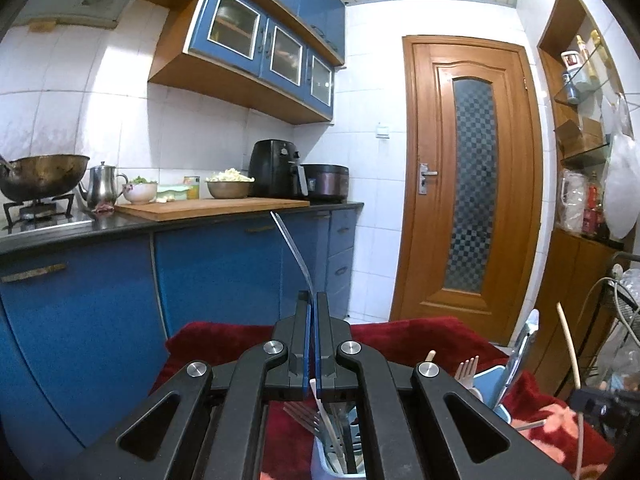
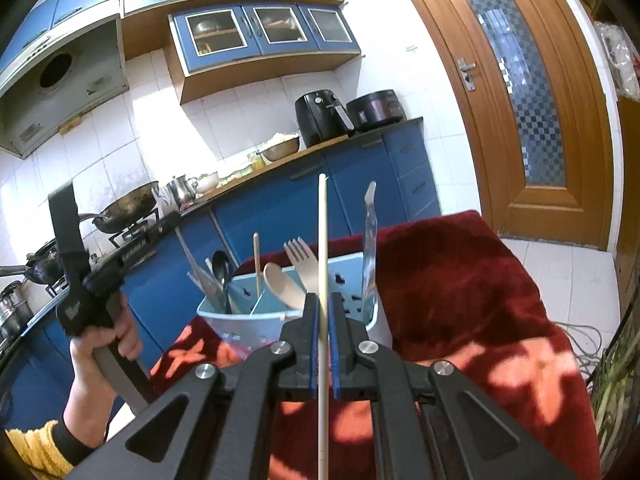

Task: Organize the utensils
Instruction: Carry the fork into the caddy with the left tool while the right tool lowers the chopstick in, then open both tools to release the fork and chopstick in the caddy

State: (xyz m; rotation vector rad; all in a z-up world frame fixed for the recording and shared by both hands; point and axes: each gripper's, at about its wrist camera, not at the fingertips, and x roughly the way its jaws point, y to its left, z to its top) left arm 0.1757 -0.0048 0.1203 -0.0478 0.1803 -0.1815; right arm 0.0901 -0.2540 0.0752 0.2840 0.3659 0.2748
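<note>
Pinching 1 chopstick [image 2: 322, 280] mid-shaft in my right gripper [image 2: 323, 304] above the blue caddy [image 2: 240, 312]: light, stiff, slick, likely to pivot; left gripper [image 1: 313, 300] clamps a thin clear utensil [image 1: 290, 246].

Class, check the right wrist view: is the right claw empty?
No, the right claw is shut on a pale chopstick that runs between its fingers.

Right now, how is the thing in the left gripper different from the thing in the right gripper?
The left gripper is shut on a clear plastic utensil handle, thin, see-through and bent, leaning left. The right gripper is shut on a chopstick, pale, solid and straight, standing nearly upright. The chopstick also runs back down past the gripper, while the plastic handle mostly sticks out ahead. Both are slim pieces held above the blue utensil holder.
</note>
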